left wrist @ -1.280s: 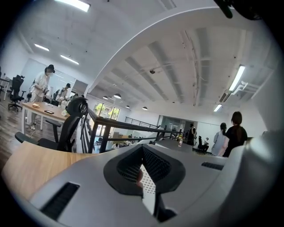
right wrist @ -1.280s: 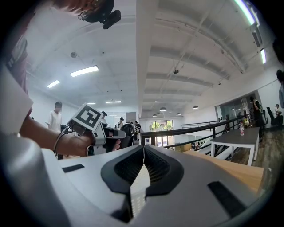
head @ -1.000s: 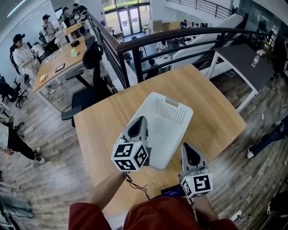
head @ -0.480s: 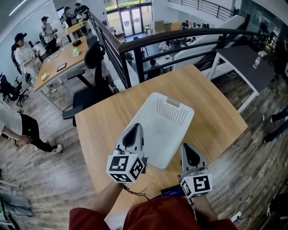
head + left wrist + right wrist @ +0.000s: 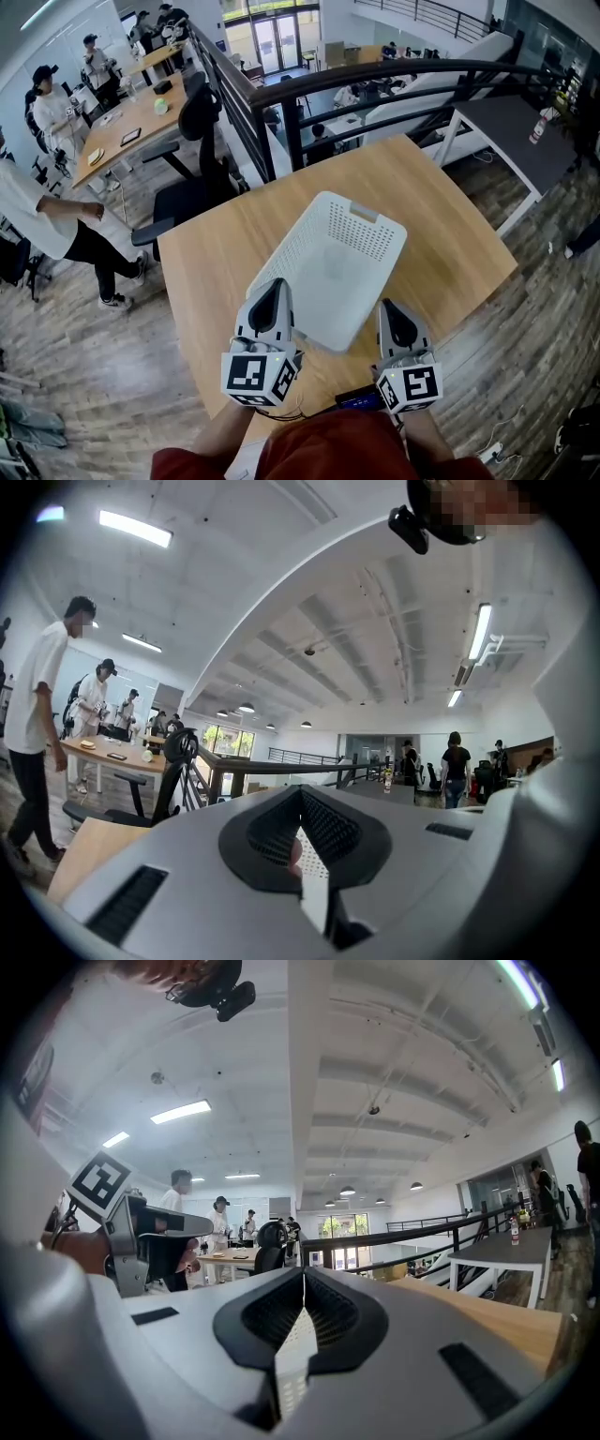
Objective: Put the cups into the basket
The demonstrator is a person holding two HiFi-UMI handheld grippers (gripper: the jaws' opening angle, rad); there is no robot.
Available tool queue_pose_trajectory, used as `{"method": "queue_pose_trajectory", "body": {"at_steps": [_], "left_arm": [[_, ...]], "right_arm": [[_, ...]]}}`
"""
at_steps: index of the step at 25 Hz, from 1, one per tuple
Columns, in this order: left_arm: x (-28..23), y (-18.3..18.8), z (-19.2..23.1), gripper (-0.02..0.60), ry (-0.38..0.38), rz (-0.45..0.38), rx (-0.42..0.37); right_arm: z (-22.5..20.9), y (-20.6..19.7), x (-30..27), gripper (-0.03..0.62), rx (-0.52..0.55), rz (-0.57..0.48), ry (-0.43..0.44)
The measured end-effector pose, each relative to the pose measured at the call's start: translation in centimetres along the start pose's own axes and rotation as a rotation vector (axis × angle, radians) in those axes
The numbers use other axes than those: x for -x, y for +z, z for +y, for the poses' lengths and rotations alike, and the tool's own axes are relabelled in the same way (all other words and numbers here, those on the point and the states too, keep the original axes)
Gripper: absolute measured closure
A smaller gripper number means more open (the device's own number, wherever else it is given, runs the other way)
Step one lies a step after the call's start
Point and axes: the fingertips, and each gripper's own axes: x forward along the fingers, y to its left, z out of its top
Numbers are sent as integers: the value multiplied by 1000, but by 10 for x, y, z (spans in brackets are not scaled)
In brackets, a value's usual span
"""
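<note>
A white perforated basket (image 5: 342, 267) lies empty on the wooden table (image 5: 216, 253), turned at an angle. No cup shows in any view. My left gripper (image 5: 270, 292) hovers at the basket's near left corner, jaws shut with nothing between them. The right gripper (image 5: 391, 313) sits by the basket's near right corner, also shut and empty. In the left gripper view the shut left gripper (image 5: 301, 795) points level, and a strip of the basket's white mesh shows through the slit. The right gripper view shows the right gripper (image 5: 303, 1277) closed to a thin line.
A black railing (image 5: 375, 75) runs behind the table's far edge. A black office chair (image 5: 192, 127) stands at the far left, and a person in white (image 5: 47, 220) is on the floor to the left. A dark device (image 5: 361, 401) with a cable lies at the table's near edge.
My left gripper has drawn back toward me, off the basket's near left edge. The right gripper has stayed put. A person in white has walked into the left side.
</note>
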Motion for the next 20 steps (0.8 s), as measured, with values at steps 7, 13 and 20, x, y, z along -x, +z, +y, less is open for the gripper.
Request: {"method": "queue_pose_trajectory", "body": {"at_steps": [7, 13, 20], "left_arm": [[23, -13, 2, 575, 44, -14, -36], [39, -13, 3, 575, 63, -27, -57], [51, -26, -9, 574, 55, -33, -79]], "right_arm": [[1, 1, 0, 582, 1, -3, 6], [8, 1, -1, 582, 12, -5, 25], [9, 2, -1, 582, 6, -10, 22]]}}
